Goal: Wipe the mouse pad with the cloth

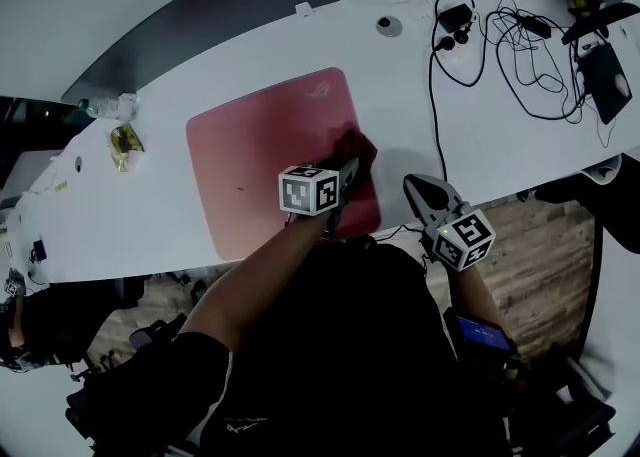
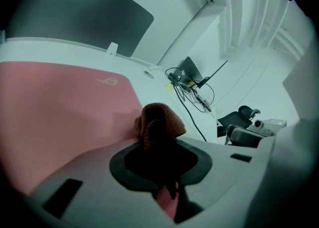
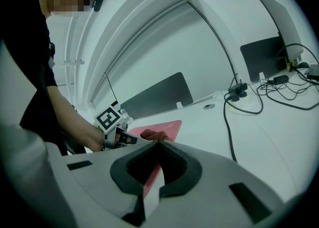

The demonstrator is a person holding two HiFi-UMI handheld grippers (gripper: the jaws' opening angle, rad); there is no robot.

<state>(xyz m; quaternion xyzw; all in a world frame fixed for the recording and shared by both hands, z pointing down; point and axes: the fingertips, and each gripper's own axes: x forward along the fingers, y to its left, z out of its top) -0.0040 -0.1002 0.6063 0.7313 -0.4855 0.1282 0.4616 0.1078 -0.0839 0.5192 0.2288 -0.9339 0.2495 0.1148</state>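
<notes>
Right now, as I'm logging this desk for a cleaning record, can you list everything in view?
mouse pad: one, pink, on the table in front of the person
cloth: one, brown, bunched up on the pad near its right edge
table: one, white, long
charger and cables: several, black, tangled at the table's right end
grommet: one, grey, round, beyond the pad
partition panel: one, dark grey, behind the table
small object: one, yellowish, at the table's left end; cannot tell what it is
floor: wooden, at the right
left gripper: grey, shut on the cloth, over the pad
right gripper: grey, jaws together, empty, right of the pad
</notes>
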